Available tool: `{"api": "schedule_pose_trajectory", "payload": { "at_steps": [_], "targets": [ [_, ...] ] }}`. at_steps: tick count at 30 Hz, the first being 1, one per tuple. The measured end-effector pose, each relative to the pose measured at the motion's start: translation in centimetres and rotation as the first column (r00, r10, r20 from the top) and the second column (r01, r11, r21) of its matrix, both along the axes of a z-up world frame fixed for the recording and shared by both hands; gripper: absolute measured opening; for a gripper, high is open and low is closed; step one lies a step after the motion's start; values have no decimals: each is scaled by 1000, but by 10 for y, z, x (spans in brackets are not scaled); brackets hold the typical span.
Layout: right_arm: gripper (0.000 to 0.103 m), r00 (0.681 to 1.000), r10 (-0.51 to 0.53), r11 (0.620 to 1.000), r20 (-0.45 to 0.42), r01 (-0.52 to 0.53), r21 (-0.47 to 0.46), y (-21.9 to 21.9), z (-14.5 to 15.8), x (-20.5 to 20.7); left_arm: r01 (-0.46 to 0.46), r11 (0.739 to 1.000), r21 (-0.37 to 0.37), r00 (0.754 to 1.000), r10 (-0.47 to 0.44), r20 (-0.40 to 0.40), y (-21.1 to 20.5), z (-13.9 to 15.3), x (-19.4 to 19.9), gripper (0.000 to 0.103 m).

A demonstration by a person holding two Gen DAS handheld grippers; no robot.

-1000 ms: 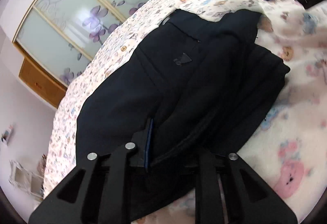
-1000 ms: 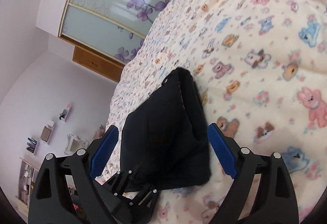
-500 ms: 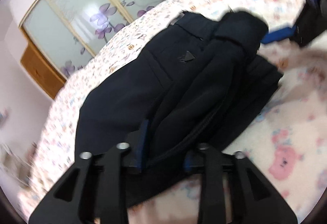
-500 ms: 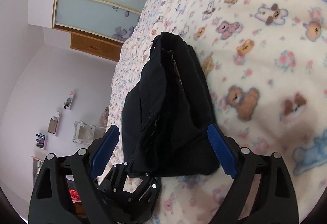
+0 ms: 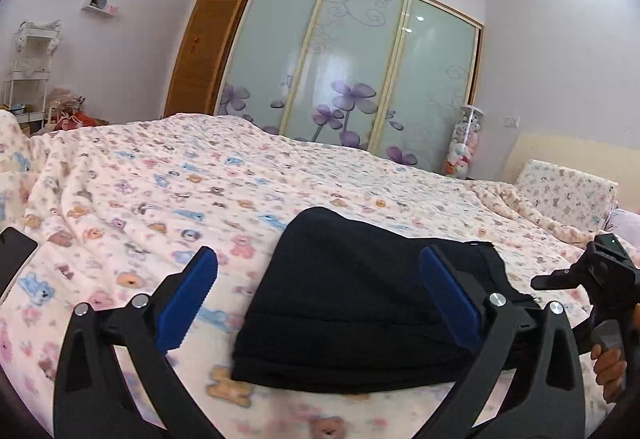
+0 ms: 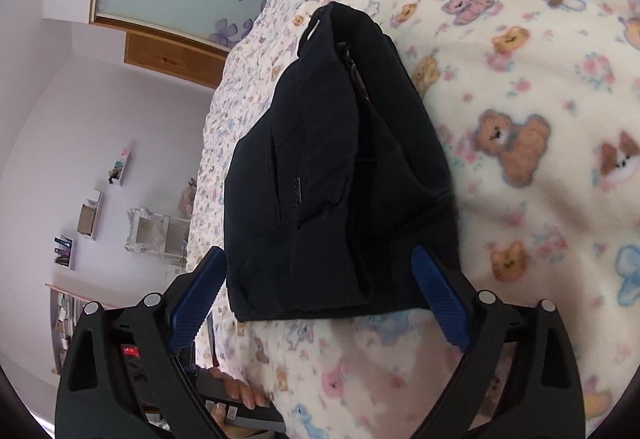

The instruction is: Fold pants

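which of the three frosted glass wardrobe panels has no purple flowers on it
The right-hand frosted glass panel of the wardrobe: it shows only pale swirls, with a few loose petals low down, while the middle and left panels carry purple blossoms.

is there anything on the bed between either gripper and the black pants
Nothing visible. The folded black pants lie on the teddy-bear blanket directly ahead of the open left gripper and open right gripper.

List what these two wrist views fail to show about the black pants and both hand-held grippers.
- Pants: underside hidden against the blanket; the layer count cannot be told in either view.
- Left view: the left hand-held gripper, open, has one finger covering part of the pants.
- Left view: the right hand-held gripper is cut off by the edge.
- Right view: the pants' lining is too small to read.
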State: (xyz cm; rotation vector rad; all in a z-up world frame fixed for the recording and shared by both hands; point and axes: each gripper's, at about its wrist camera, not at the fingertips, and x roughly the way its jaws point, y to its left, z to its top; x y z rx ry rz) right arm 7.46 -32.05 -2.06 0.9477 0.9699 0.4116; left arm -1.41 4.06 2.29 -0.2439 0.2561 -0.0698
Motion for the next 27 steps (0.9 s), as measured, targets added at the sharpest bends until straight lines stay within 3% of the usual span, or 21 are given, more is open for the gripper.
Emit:
{"api": "schedule_pose_trajectory", "payload": {
  "at_steps": [5,8,9,10,13,15,20,22,24,26,27],
  "targets": [
    [95,999,-43,998,32,44,-46,2,-1,3,28,999,-19,999,-28,-19,7,-6,4,101],
    [87,994,-76,987,82,87,-135,8,3,3,30,999,-39,999,-31,-22,9,-9,0,101],
    [79,992,-83,981,92,97,-170,10,2,4,32,998,-44,999,-33,-25,10,-10,0,101],
    [65,991,-88,975,96,106,-196,10,0,5,35,998,-50,999,-36,-30,11,-11,0,101],
    [46,988,-105,977,111,123,-176,5,-8,5,36,997,-65,998,-39,-51,14,-15,1,101],
    [40,985,-94,979,147,118,-165,5,-3,1,34,997,-76,998,-38,-59,16,-17,2,101],
    [35,951,-13,983,309,68,-170,15,34,-22,23,995,-95,996,-31,-85,19,-20,6,101],
    [35,942,14,984,334,47,-173,17,42,-27,19,995,-101,996,-28,-90,20,-21,6,101],
    [34,958,22,968,287,51,-245,17,38,-26,16,994,-108,995,-26,-95,22,-22,7,101],
    [35,986,-9,955,167,58,-290,13,17,-15,9,994,-113,994,-21,-104,23,-23,9,101],
    [36,995,-26,963,93,50,-264,5,-2,-9,7,993,-115,994,-20,-108,24,-24,9,101]
  ]
}}
